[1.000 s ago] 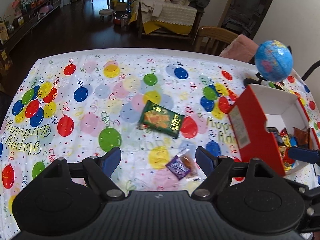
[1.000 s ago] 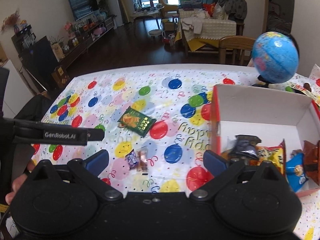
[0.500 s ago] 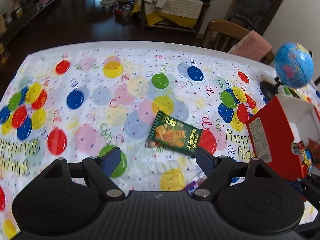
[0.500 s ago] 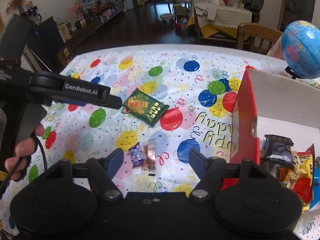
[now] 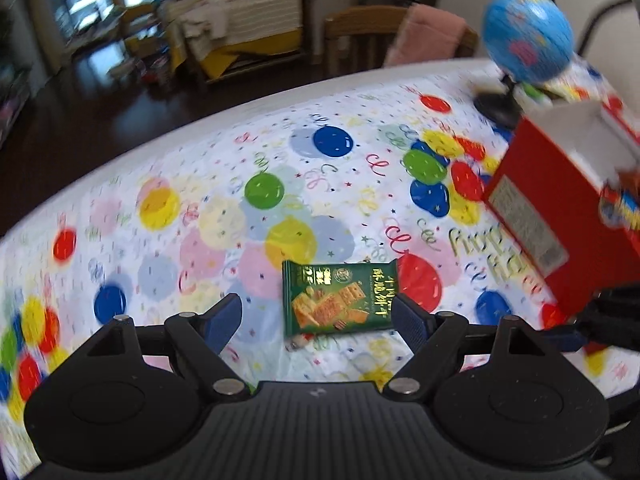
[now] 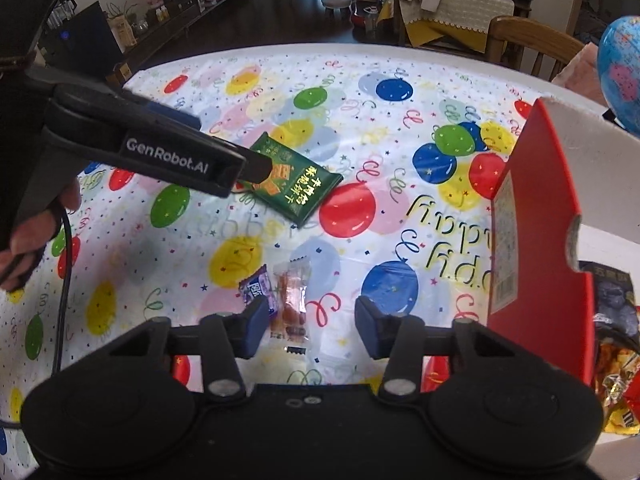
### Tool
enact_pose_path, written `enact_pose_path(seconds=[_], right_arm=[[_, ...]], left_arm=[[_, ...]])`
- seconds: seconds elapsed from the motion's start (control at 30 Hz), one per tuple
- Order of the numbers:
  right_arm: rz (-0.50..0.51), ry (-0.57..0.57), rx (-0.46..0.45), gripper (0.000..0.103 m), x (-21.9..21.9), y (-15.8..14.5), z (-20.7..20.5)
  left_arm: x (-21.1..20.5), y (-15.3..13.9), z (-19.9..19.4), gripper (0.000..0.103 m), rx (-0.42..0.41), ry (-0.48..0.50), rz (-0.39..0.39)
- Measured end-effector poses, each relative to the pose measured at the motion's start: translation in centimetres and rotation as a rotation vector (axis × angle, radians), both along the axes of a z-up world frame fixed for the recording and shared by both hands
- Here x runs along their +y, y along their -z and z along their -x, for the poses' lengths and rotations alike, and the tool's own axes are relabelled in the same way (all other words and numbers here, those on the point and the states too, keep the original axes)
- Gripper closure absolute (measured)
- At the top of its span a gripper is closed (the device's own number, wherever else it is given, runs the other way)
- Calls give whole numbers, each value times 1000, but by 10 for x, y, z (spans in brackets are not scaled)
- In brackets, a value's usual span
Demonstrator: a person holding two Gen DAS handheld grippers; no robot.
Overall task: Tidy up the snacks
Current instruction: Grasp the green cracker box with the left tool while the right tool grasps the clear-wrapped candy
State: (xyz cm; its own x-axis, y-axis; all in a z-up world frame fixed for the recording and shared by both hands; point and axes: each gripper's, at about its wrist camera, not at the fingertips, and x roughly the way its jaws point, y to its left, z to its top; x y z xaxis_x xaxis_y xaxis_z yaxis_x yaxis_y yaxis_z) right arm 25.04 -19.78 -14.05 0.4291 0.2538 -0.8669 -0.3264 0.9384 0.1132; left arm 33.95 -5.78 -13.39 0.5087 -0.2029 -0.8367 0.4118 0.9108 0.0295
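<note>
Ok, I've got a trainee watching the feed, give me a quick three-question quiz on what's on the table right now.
1. True or false: the left gripper is shut on the green cracker packet.
2. Which snacks lie in front of the right gripper? A) purple candy and clear-wrapped snack B) a banana C) a drink can
3. Fill in: the red box stands to the ___ of the green cracker packet in both views.

Key: 1 false, its jaws are open with the packet lying flat on the tablecloth; 2 A; 3 right.
</note>
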Motion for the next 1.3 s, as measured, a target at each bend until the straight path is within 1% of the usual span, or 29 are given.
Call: enact_pose_path(seconds=[0.17, 0.2, 0.37, 0.5, 0.57, 0.7, 0.83, 0.93, 0.97, 1.1, 1.13, 1.2, 1.23, 1.27, 1.3], right_arm=[[-11, 4, 23, 60, 5, 7, -4], [-13, 4, 26, 60, 7, 7, -4], [-26, 41, 39, 61, 8, 10, -8], [-30, 72, 45, 61, 7, 13, -10], [-34, 84, 47, 62, 8, 15, -10], [-30, 122, 49, 66, 6, 19, -13], [-43, 117, 66, 66, 5, 21, -16], [-36, 104, 64, 66, 9, 22, -16], [-39, 102, 63, 67, 9, 22, -16], [-38, 101, 60, 82, 10, 22, -19], [-40, 98, 61, 85, 10, 22, -19], [-44, 93, 61, 86, 10, 23, -19], [-45, 93, 59, 87, 10, 23, -18], [-49, 94, 58, 87, 9, 23, -18], [-55, 98, 59, 88, 8, 23, -18]], left_arm=[[-10, 9, -9, 21, 11, 185, -60], [-12, 11, -10, 21, 8, 208, -70], [-15, 14, -20, 21, 38, 323, -64], [-19, 23, -23, 21, 71, 410, -100], [-20, 27, -24, 21, 76, 440, -124], [-20, 32, -26, 21, 79, 494, -143], [-26, 37, -25, 21, 81, 559, -172], [-31, 42, -27, 21, 75, 586, -199], [-32, 43, -28, 21, 73, 591, -197], [-35, 44, -30, 21, 64, 585, -181], [-36, 44, -30, 21, 61, 584, -177], [-35, 43, -30, 22, 64, 576, -158], [-35, 44, -31, 27, 74, 568, -145], [-34, 43, -31, 36, 83, 558, -128], [-33, 42, -32, 41, 94, 548, -112]])
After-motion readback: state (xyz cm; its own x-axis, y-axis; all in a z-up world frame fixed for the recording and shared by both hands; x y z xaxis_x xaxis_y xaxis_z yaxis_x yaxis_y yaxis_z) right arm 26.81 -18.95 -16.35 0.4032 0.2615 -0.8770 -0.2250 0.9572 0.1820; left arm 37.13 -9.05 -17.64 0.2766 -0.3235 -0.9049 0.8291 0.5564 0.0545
